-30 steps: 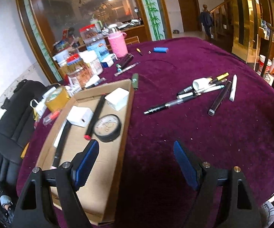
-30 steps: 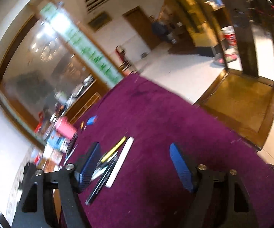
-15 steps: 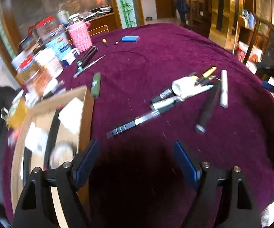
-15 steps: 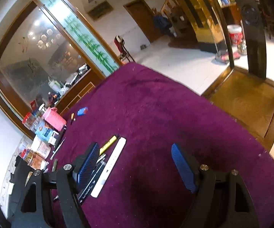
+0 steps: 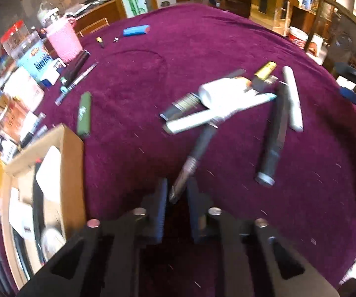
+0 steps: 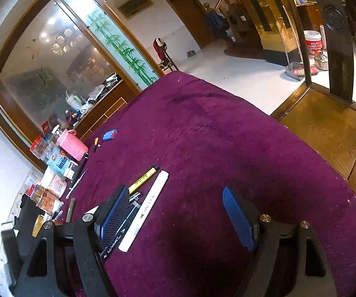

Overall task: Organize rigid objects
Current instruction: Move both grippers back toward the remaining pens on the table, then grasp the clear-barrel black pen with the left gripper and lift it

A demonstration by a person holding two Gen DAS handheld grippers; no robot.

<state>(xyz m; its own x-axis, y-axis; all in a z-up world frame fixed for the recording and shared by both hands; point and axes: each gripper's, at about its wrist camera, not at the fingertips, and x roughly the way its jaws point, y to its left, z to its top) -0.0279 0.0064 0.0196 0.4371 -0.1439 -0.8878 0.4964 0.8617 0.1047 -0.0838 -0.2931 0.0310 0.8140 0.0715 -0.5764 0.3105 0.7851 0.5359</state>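
Our left claw (image 5: 176, 195) clamps a pen (image 5: 190, 163) on the surface (image 5: 227, 49); our right claw (image 6: 173, 212) hangs apart, empty

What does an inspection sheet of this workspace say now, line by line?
Surface: round table under a purple velvet cloth, lint specks on it.
Job's things: black pen with its near end between the left pads; pile of pens and markers; white marker; yellow highlighter; cardboard tray holding white boxes.
Clutter: pink cup, green lighter, blue lighter, jars and boxes at the far left edge.
Grippers: left gripper shut on the black pen; right gripper open, nothing between its pads.
Cables: nothing seen.
Surroundings: bamboo glass panel, wooden door, a person far off by the stairs, red and white bucket.
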